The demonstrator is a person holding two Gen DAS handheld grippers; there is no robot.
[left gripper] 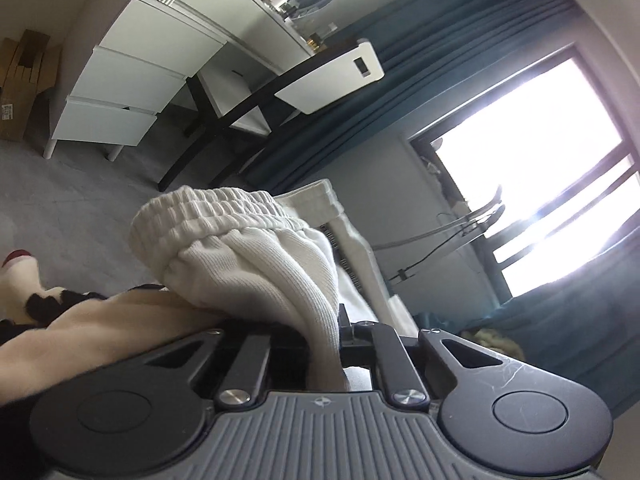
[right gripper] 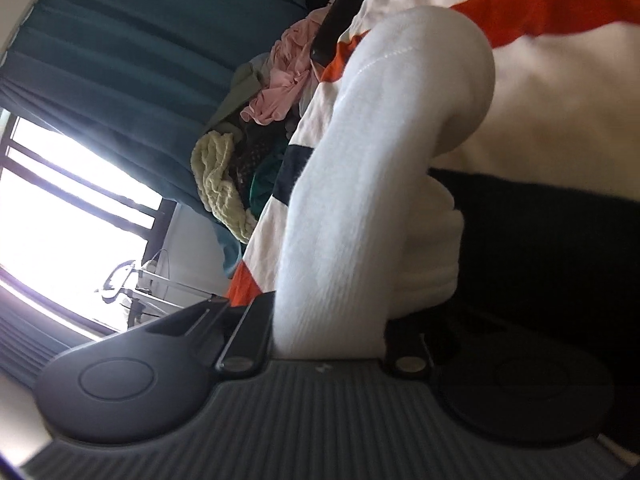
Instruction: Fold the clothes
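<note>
A white ribbed knit garment [left gripper: 256, 252] with an elastic waistband hangs bunched in front of the left wrist camera. My left gripper [left gripper: 324, 344] is shut on its fabric, which runs down between the jaws. In the right wrist view the same white garment [right gripper: 360, 184] fills the middle. My right gripper [right gripper: 328, 332] is shut on it, and the fabric hides the fingertips. Both grippers hold the garment up in the air.
A white drawer unit [left gripper: 120, 88] and desk stand on grey carpet, with a white chair [left gripper: 332, 80] on black legs. Teal curtains [left gripper: 440, 80] flank a bright window [left gripper: 532, 160]. A clothes pile [right gripper: 256, 120] lies beside a white, orange and navy striped cloth [right gripper: 520, 20].
</note>
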